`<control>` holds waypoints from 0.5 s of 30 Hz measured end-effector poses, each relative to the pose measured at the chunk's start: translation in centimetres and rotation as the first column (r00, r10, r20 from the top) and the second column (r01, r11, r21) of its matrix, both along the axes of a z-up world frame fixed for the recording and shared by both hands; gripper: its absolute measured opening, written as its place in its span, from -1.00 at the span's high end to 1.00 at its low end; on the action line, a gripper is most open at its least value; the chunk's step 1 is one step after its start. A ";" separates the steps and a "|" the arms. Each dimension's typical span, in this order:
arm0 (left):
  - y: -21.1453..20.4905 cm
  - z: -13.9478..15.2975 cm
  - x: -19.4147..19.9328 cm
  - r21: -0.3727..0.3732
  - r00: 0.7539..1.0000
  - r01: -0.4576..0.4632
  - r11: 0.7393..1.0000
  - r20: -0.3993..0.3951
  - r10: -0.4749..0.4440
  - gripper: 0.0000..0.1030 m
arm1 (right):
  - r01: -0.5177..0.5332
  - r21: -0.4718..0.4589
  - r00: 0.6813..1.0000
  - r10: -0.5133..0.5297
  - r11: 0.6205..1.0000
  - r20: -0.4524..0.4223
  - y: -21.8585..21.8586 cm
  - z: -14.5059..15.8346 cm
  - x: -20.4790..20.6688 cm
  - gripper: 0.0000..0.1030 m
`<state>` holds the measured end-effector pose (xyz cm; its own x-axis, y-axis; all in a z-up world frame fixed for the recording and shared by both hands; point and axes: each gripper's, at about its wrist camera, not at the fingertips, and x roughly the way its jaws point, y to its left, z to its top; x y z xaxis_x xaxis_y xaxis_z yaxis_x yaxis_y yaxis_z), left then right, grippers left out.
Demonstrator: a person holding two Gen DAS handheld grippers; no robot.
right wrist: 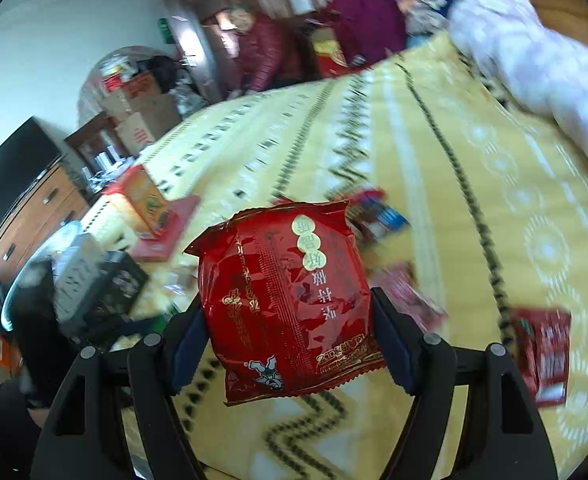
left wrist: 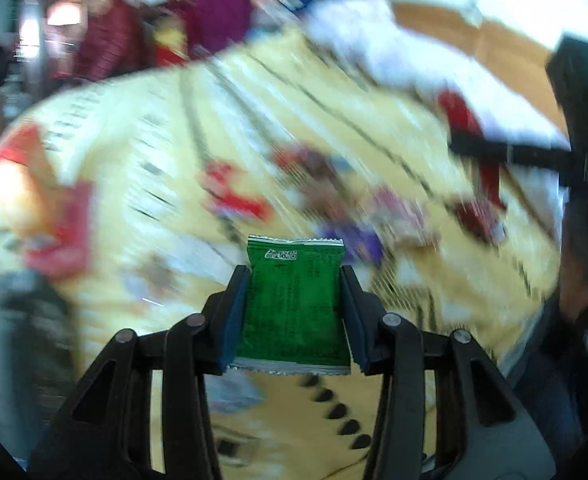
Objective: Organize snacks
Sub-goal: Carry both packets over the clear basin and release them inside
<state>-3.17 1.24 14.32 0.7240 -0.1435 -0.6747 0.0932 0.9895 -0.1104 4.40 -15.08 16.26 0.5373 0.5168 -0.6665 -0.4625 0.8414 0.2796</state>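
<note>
The left gripper (left wrist: 294,312) pinched one small green snack packet (left wrist: 291,304) by its two long edges, lifted above the yellow patterned bedspread (left wrist: 141,152); the right gripper (right wrist: 289,320) clamped one large red snack bag (right wrist: 289,300) at its sides, its crimped top edge pointing away from the camera. In the right wrist view, three more packets lay loose on the bedspread: a red one (right wrist: 544,354) near the right edge, a pinkish one (right wrist: 408,296) just beside the bag, and a blue-and-red one (right wrist: 378,212) beyond it; an orange box (right wrist: 147,200) and a black crate (right wrist: 101,292) stood at the left edge; the middle stripes lay bare. The left wrist view was too blurred to count packets.
</note>
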 end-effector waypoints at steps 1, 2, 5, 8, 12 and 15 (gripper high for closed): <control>1.1 1.1 -0.3 0.004 0.999 -0.038 0.999 0.024 0.037 0.13 | -0.031 0.000 0.999 0.031 1.000 0.018 1.5 1.0 0.1 -0.51; 3.7 3.3 -1.3 0.005 0.991 -0.116 0.993 0.068 0.115 0.13 | -0.054 0.000 0.998 0.054 0.999 0.030 2.7 1.7 0.2 -0.51; 10.4 7.7 -3.8 0.011 0.936 -0.323 0.946 0.154 0.318 0.13 | -0.161 0.000 0.983 0.161 0.987 0.091 8.5 5.0 0.2 -0.51; 16.7 11.1 -7.4 0.037 0.842 -0.508 0.860 0.231 0.488 0.13 | -0.261 0.021 0.956 0.256 0.965 0.141 15.0 7.9 -0.3 -0.51; 24.9 13.6 -12.1 0.060 0.691 -0.707 0.705 0.275 0.669 0.13 | -0.391 0.055 0.909 0.376 0.919 0.182 24.3 11.4 -1.4 -0.51; 29.5 13.4 -14.7 0.105 0.586 -0.806 0.583 0.278 0.761 0.12 | -0.477 0.070 0.870 0.458 0.876 0.184 31.1 13.0 -2.8 -0.51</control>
